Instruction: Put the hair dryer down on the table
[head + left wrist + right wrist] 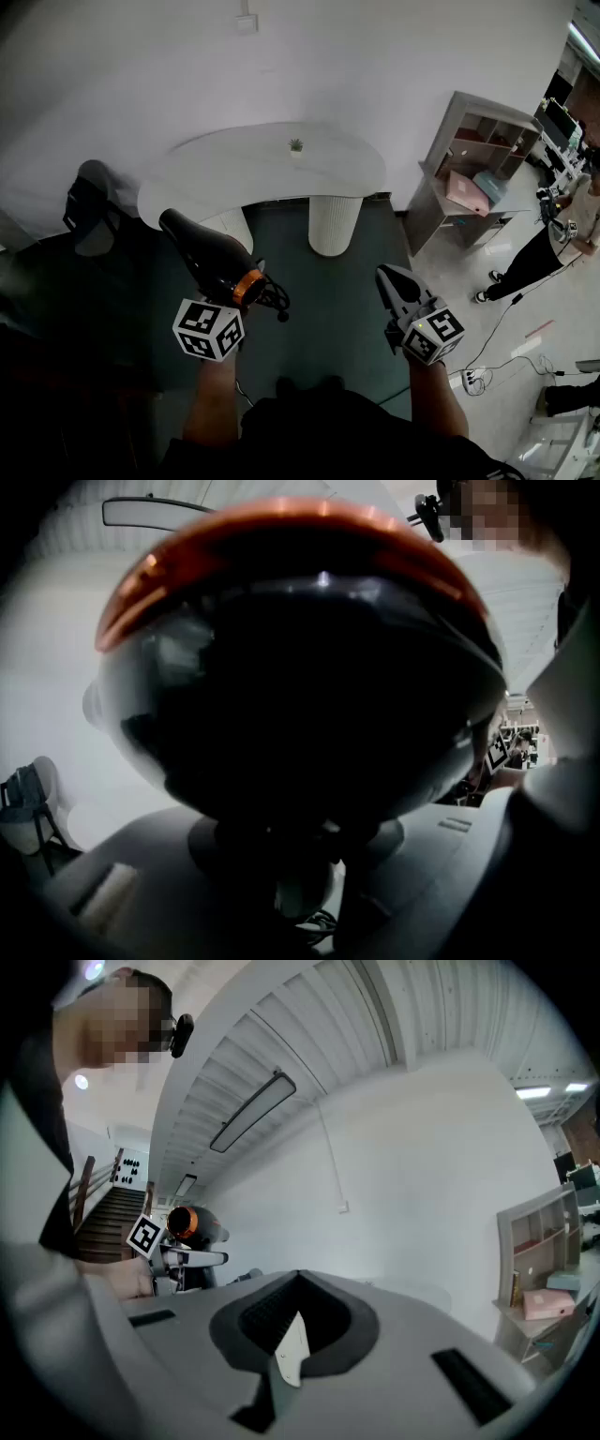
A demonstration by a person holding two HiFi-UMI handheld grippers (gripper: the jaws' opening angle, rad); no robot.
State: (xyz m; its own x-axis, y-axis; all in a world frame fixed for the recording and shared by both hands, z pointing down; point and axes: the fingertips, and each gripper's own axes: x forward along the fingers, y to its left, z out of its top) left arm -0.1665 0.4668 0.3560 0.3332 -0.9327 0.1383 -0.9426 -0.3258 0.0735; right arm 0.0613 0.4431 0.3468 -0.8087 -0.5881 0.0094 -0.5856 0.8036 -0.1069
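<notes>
Gripping the hair dryer (202, 248) with my left gripper (246, 292), I see the jaws pinching it near its orange-ringed end. The black barrel runs on past the jaw tips, tilted up and away. In the left gripper view its dark rounded end fills nearly everything above the jaws. A tangle of black cord (275, 302) hangs just beside them. The dryer is held in the air, apart from the white tabletop (244, 173), which lies ahead of the jaws and beyond the barrel's tip. A small plant (296, 145) stands on the tabletop's far side. My right gripper (392, 279) hangs level with the left, jaws pressed together into a point. A shelf unit (473, 164) sits ahead of them and to their right.
</notes>
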